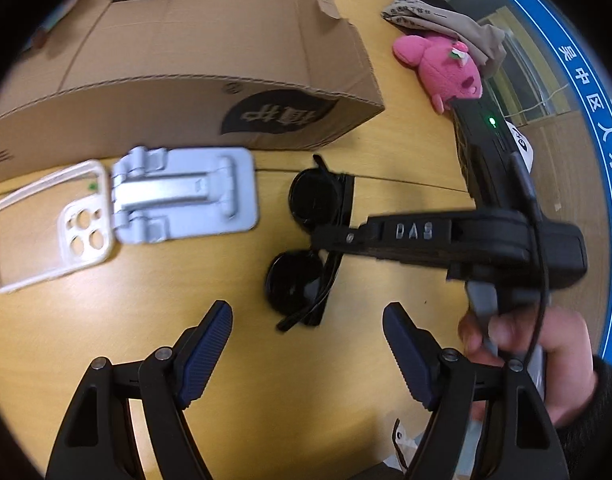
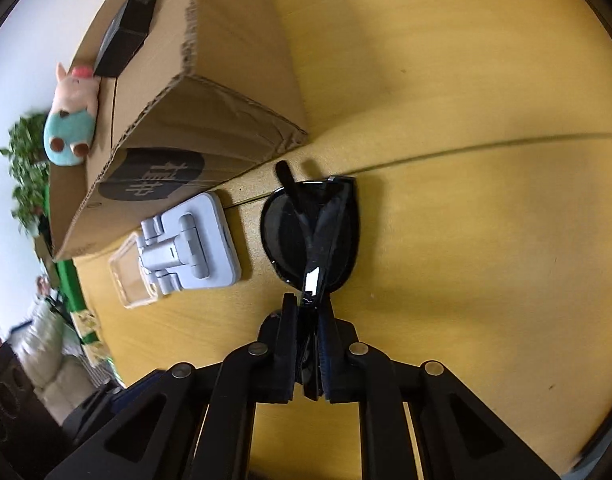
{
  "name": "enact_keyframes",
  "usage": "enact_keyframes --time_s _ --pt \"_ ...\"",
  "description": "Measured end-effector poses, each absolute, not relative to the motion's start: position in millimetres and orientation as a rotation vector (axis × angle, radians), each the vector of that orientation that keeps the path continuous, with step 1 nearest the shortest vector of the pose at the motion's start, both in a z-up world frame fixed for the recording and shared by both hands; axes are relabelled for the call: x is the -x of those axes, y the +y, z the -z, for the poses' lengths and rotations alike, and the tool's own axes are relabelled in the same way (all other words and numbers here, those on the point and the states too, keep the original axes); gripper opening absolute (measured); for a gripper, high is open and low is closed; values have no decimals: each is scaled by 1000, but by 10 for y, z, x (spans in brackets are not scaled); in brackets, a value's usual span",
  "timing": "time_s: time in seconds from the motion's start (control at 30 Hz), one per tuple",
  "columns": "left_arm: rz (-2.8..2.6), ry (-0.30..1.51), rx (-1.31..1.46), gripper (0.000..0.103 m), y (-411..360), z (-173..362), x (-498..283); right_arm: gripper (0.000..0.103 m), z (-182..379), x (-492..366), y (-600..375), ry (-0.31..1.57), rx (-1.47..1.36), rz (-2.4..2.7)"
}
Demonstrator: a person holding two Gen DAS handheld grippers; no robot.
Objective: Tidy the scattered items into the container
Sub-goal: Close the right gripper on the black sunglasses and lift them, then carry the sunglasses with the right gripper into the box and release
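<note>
**Right gripper clamps the sunglasses beside the box**

In the left wrist view, the left gripper hangs over the yellow table with its jaws well apart and nothing between the blue pads. In front of it lie the folded black sunglasses, and the right gripper comes in from the right side, held by a hand, with its tip on the frame of the glasses. To the left are a grey folding phone stand and, touching it, a clear phone case. Behind these things stands the cardboard box, the container of the task. A pink plush toy lies far at the right, partly under a beige cloth.

In the right wrist view, the right gripper is closed on the sunglasses: the folded temples and frame are pinched between its fingers, and the lenses are over the table, just near the corner of the box (whether they are lifted already, one cannot tell). The narrow grip fits a thin folded frame. A plush pig and a small black box are already inside the container, while the stand and the case wait outside. Probably the next move is to lift the glasses over the box wall.
</note>
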State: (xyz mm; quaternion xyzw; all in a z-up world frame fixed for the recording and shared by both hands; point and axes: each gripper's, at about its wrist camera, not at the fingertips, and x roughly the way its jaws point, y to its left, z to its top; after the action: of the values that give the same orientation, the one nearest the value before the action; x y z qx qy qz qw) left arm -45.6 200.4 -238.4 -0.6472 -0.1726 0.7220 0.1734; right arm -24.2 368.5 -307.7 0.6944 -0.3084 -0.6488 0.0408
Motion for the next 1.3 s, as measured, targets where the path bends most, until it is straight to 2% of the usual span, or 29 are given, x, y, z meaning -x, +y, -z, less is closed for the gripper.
enact_keyframes --time_s 0.1,0.23,0.27,0.5,0.57,0.7,0.97,1.3 --pt "-2049 -455 1818 71 2117 2443 584 9 3068 221 3686 -957 -2121 1986" --pt "-1978 -383 1835 25 2304 2636 690 9 3053 290 3661 -1000 -2108 1959" --pt "-1956 -368 1846 23 2355 2689 700 9 3039 303 3671 -1031 -2099 1946" --pt "-1958 -416 1850 22 2417 2768 731 9 2991 346 3687 -1144 -2080 1885" --pt "-1964 -409 1840 9 2402 2746 743 9 2954 338 3677 -1165 -2070 1880" --pt "-1957 -467 1793 9 2329 2642 736 9 2779 364 3678 -1124 -2052 1912" --pt "-2014 -532 1717 9 2142 2099 790 9 2177 436 3594 -1013 -1945 2038" --pt "-2167 -496 1559 8 1913 1209 848 9 1195 546 3296 -918 -1731 2168"
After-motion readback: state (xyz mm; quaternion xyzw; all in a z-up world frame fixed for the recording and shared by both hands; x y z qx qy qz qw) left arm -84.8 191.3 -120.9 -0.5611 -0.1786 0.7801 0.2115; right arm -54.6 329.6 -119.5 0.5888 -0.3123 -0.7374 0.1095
